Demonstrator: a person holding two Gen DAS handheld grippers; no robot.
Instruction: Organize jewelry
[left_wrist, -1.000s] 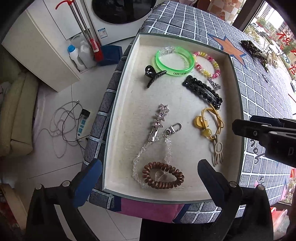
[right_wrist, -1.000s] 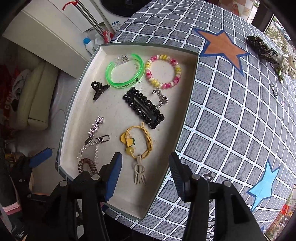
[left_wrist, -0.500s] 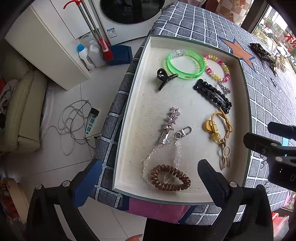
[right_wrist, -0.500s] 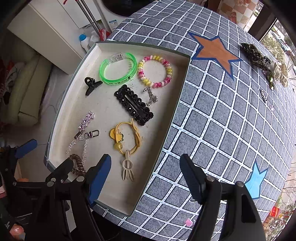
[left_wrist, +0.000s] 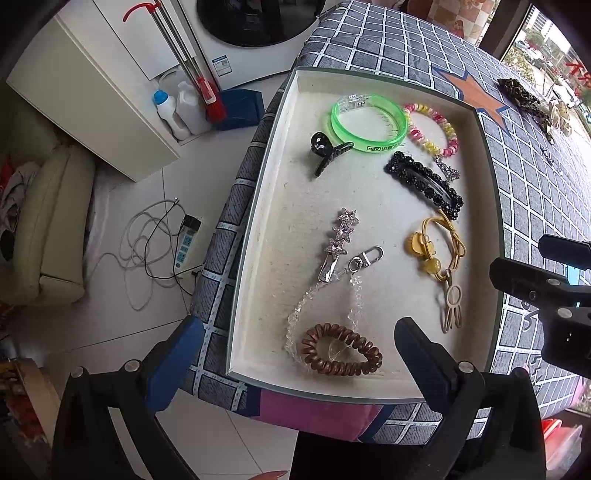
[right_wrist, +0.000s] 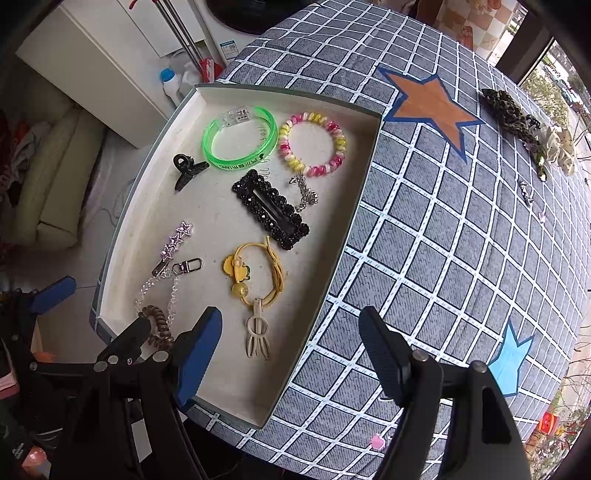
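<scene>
A shallow cream tray (left_wrist: 284, 206) (right_wrist: 147, 206) lies on the checked tablecloth and holds a green bangle (left_wrist: 369, 123) (right_wrist: 240, 138), a pink-yellow coil bracelet (right_wrist: 314, 144), a black beaded clip (left_wrist: 424, 181) (right_wrist: 271, 210), a small black claw clip (left_wrist: 325, 149), a star clip (left_wrist: 341, 236), a crystal chain, a brown coil tie (left_wrist: 340, 354) and a yellow tie (left_wrist: 439, 251) (right_wrist: 255, 275). My left gripper (left_wrist: 295, 362) is open and empty above the tray's near end. My right gripper (right_wrist: 291, 354) is open and empty over the tray's right rim.
More loose pieces lie far right on the cloth: a dark patterned clip (right_wrist: 511, 112), a pale bow (right_wrist: 559, 147) and a small ring (right_wrist: 526, 192). A tiny pink item (right_wrist: 376, 441) lies near the front edge. The floor, cables and a washer are left of the table.
Both grippers have pulled back and up from the tray. The right gripper's jaws have opened wider. Nothing in the tray has moved.
</scene>
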